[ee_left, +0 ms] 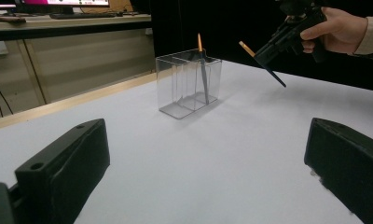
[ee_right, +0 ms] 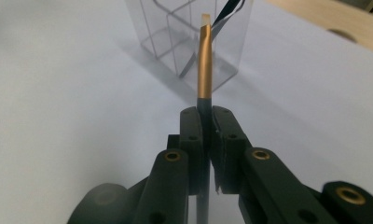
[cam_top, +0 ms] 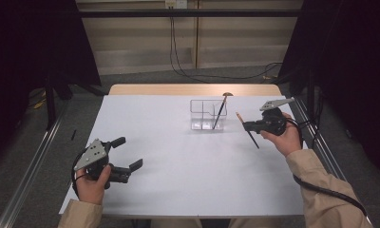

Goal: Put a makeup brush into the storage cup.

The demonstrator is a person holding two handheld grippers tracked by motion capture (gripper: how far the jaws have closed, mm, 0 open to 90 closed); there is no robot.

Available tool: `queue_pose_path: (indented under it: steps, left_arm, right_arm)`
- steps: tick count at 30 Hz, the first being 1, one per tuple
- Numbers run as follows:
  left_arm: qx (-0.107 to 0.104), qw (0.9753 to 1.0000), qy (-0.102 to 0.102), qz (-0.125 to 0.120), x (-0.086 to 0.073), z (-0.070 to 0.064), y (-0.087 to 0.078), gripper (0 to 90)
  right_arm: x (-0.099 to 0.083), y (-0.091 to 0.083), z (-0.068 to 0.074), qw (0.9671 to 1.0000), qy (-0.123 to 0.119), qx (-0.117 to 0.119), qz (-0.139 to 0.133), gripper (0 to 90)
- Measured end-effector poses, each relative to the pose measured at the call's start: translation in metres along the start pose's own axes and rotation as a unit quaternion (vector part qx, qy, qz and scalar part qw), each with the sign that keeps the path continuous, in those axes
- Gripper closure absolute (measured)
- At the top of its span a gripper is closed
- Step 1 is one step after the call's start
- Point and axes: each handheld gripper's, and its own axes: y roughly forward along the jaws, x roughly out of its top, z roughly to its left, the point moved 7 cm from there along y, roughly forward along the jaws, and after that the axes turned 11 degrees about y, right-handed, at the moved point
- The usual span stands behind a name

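Carrying step: right gripper [cam_top: 247, 126] clamped on brush [ee_right: 204, 70], held off the table just beside clear holder [cam_top: 201, 114], already housing another brush [cam_top: 219, 113]. Left gripper [cam_top: 127, 153] spread wide, idle, well apart. Next, probably: tilt upright, lower into a compartment, release.

Item one: we hold a slim brush [cam_top: 247, 130] with a dark handle and a gold ferrule, its pale flat tip uppermost, clamped mid-handle between the fingers [ee_right: 192, 135] of our right gripper [cam_top: 245, 126]. It hangs tilted above the table, just beside the organiser. Item two: a clear divided organiser [cam_top: 202, 114], upright on the table's far half, with a second dark brush [cam_top: 219, 113] leaning in its right compartment.
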Motion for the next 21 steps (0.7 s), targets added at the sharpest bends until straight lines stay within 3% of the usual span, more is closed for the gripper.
queue_pose_path:
  steps: [4,11,21]
  left_arm:
    - [-0.001,1.0000,0.002,0.002,0.000,0.000,0.000,0.0]
    - [-0.001,1.0000,0.001,0.001,-0.001,0.000,0.000,0.0]
    - [-0.001,1.0000,0.002,0.002,-0.001,0.000,0.000,0.0]
  right_arm:
    - [0.004,-0.004,-0.002,0.9991,0.012,0.001,-0.040,83.6]
    - [0.011,-0.011,-0.004,0.9922,0.041,-0.003,-0.118,83.6]
    - [0.018,-0.015,0.000,0.9827,0.049,-0.006,-0.179,83.7]
